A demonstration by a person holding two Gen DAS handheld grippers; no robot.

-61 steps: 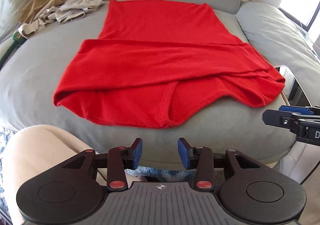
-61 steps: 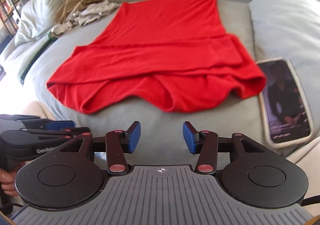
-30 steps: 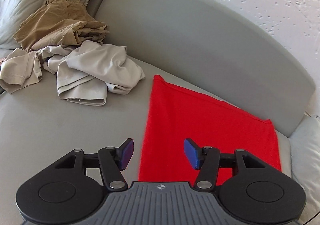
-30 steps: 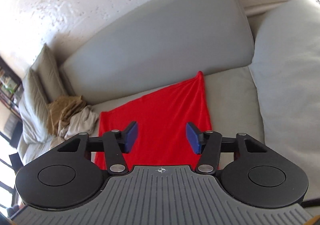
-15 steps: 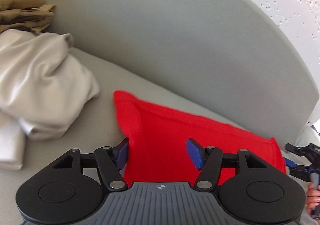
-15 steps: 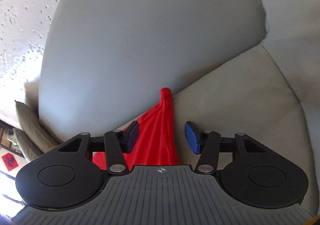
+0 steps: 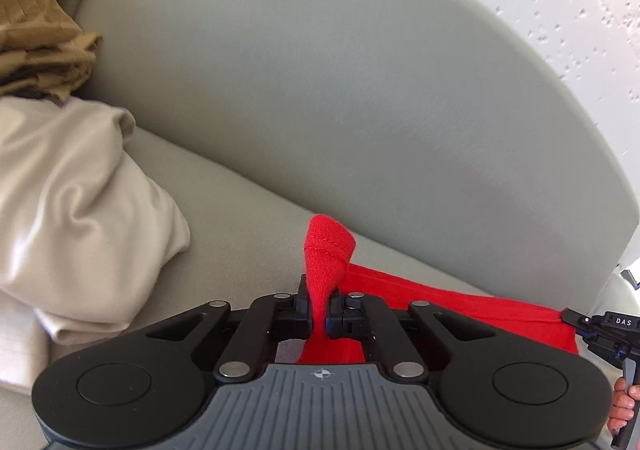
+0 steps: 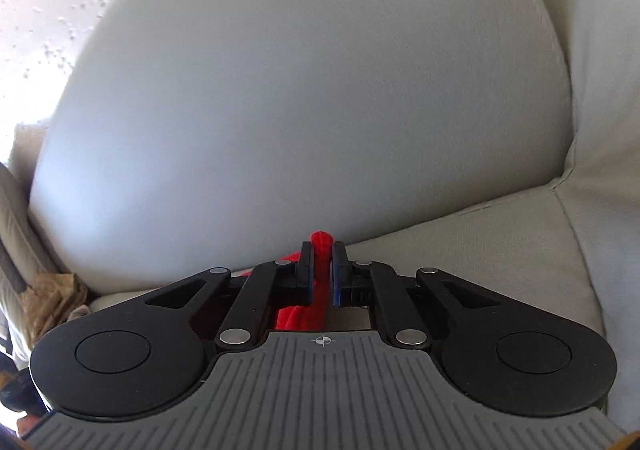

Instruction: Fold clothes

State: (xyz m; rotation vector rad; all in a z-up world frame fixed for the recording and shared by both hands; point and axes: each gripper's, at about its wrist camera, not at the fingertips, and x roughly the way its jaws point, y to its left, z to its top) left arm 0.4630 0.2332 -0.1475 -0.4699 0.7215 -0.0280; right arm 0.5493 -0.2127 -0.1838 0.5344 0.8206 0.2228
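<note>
left gripper (image 7: pixel 319 310) pinching red garment (image 7: pixel 326 250), right gripper (image 8: pixel 320 270) too (lettered "DAS")

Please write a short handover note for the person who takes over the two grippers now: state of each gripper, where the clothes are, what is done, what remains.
Left hand-held gripper: shut on the far left corner of the red garment.
Right hand-held gripper: shut on the far right corner.
The garment lies on the grey sofa seat, its far edge by the backrest, stretched between the grippers.
Done: both far corners are gripped.
Left: probably bring them toward the near side for the next fold, then release. A beige garment and a tan one wait unfolded at the left.
</note>
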